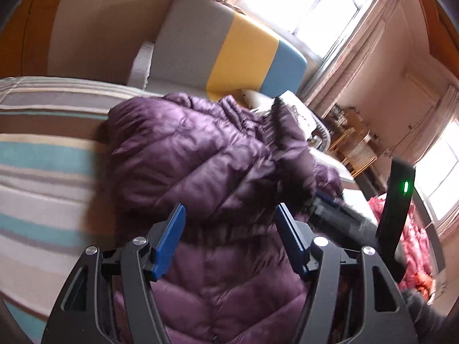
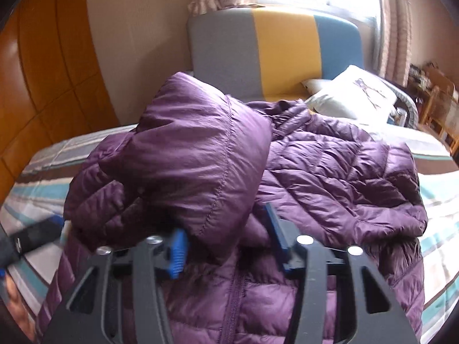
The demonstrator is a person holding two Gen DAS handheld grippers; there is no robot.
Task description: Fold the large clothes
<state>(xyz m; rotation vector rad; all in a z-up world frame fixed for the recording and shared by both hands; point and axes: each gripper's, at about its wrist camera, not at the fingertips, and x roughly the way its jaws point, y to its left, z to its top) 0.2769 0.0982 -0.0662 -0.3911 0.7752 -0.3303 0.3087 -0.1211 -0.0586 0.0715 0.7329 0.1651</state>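
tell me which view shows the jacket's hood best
The right wrist view: the hood of the purple jacket fills the centre, smooth panel and stitched seam in plain sight, reaching down between the right gripper's fingers. The left wrist view shows mostly quilted body, blurred; no hood can be made out.

I can read no text, label, brand or number anywhere, faint white marking on the black strap [image 2: 27,238] at the left edge too small and blurred to make out
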